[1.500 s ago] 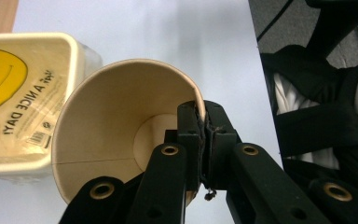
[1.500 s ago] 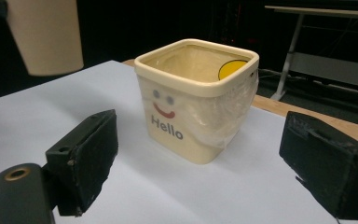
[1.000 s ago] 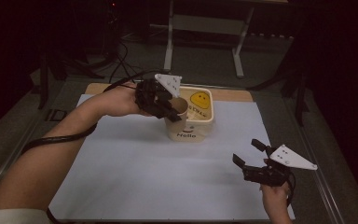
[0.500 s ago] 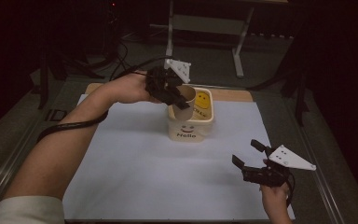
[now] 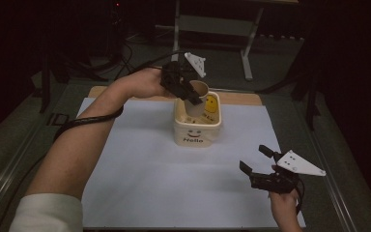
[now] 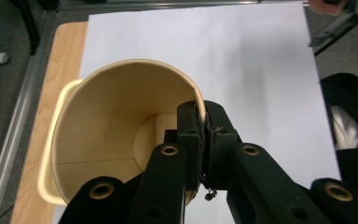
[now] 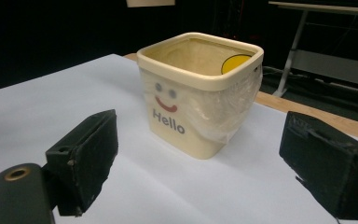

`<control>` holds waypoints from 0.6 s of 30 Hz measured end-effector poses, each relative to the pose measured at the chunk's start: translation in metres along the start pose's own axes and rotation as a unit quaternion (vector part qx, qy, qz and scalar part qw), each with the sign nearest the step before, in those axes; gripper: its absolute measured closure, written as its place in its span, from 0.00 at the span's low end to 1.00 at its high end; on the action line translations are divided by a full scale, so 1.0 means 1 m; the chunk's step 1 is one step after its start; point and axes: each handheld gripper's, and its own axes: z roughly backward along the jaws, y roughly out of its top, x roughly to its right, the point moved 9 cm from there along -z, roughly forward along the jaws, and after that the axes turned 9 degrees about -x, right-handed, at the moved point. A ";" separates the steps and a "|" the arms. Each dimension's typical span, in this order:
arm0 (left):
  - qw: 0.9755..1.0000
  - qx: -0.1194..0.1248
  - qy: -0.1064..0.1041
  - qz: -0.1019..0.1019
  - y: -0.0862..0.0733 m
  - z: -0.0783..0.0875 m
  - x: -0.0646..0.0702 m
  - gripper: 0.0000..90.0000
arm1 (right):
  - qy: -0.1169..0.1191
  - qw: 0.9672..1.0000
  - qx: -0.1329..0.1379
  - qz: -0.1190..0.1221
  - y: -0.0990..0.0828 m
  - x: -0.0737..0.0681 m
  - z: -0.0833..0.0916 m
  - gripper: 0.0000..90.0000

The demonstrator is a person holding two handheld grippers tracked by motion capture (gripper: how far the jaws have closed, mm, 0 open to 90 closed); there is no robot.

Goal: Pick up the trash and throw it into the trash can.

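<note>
My left gripper [image 5: 187,92] hangs over a cream square bin [image 5: 198,133] marked "Hello" with a smiley face. It is shut on the rim of a tan paper cup [image 5: 196,99], which tilts on its side above the bin's opening. In the left gripper view the two jaws pinch the cup [image 6: 107,130] wall at its right edge, one jaw inside and one outside, with my left gripper [image 6: 205,114] above the bin's rim [image 6: 44,182]. My right gripper [image 5: 257,163] rests low at the near right, open, facing the bin [image 7: 191,126]; nothing lies between the pads of my right gripper [image 7: 207,161].
A large white sheet [image 5: 140,169] covers the table. A wooden board [image 5: 241,98] runs along its far edge. Metal rails border the table at left [image 5: 14,164] and right. A black cable [image 5: 77,123] trails over the left forearm. Clear film clings to the bin's side [image 7: 228,112].
The left hand has carried the cup to the right and slightly up, from beside the bin's left rim to over its opening. The right gripper has stayed where it was.
</note>
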 end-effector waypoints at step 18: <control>1.000 -0.021 0.015 0.005 0.013 -0.011 -0.032 0.97 | 0.001 1.000 -0.002 -0.001 -0.002 0.002 0.001 0.13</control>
